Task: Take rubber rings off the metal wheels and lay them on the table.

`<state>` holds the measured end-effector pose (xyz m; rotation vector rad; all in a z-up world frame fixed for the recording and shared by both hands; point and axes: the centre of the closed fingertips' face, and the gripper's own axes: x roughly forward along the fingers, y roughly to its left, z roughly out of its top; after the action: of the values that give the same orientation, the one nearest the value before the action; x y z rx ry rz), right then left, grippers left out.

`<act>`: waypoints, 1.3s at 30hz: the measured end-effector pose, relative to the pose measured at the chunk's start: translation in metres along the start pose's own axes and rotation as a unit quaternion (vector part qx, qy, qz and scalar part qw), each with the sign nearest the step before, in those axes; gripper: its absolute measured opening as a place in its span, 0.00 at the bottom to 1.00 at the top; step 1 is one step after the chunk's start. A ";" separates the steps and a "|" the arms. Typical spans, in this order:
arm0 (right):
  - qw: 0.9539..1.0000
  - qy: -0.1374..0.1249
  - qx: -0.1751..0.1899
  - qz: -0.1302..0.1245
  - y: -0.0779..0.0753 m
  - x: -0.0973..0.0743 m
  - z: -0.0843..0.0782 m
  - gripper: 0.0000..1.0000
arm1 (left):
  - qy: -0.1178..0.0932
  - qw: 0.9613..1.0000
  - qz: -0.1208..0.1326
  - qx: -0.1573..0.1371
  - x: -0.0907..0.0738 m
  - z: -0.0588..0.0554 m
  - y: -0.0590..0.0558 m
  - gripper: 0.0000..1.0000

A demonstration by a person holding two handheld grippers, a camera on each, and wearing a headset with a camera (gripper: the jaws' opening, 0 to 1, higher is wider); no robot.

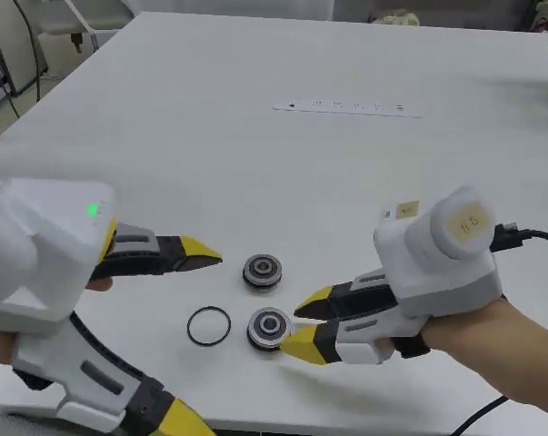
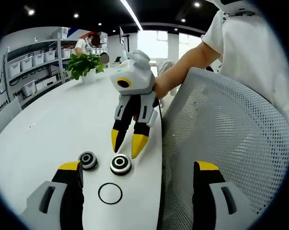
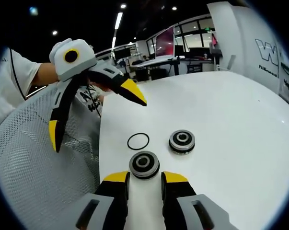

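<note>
Rubber ring (image 1: pixel 209 325) lies beside wheel (image 1: pixel 269 328), which right gripper (image 1: pixel 294 326) perhaps touches.

head: above, downward | gripper views: low, opposed | shared: wheels (image 1: pixel 270 327)

Open-plan office or lab: shelves of storage bins (image 2: pixel 29 72), desk monitors (image 3: pixel 164 42), a mesh chair (image 2: pixel 221 129)

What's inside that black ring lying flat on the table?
Just bare white table shows through the rubber ring. Nothing covers that spot. Both metal wheels sit beside the ring, outside it.
</note>
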<state>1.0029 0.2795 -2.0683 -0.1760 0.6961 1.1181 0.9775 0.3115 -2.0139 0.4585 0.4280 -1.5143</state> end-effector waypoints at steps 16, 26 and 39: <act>1.000 -0.006 -0.003 0.000 0.001 0.005 -0.003 0.28 | -0.039 0.999 0.026 -0.015 0.028 0.024 0.035 0.74; 1.000 -0.006 -0.009 -0.003 0.001 0.007 -0.005 0.27 | -0.033 0.999 0.037 -0.009 0.039 0.010 0.032 0.54; 1.000 -0.013 -0.005 -0.001 0.000 0.009 -0.006 0.23 | -0.009 0.999 0.036 0.010 0.050 -0.009 0.034 0.27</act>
<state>1.0026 0.2835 -2.0777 -0.1703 0.6666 1.1194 1.0119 0.2739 -2.0478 0.4701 0.3787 -1.4533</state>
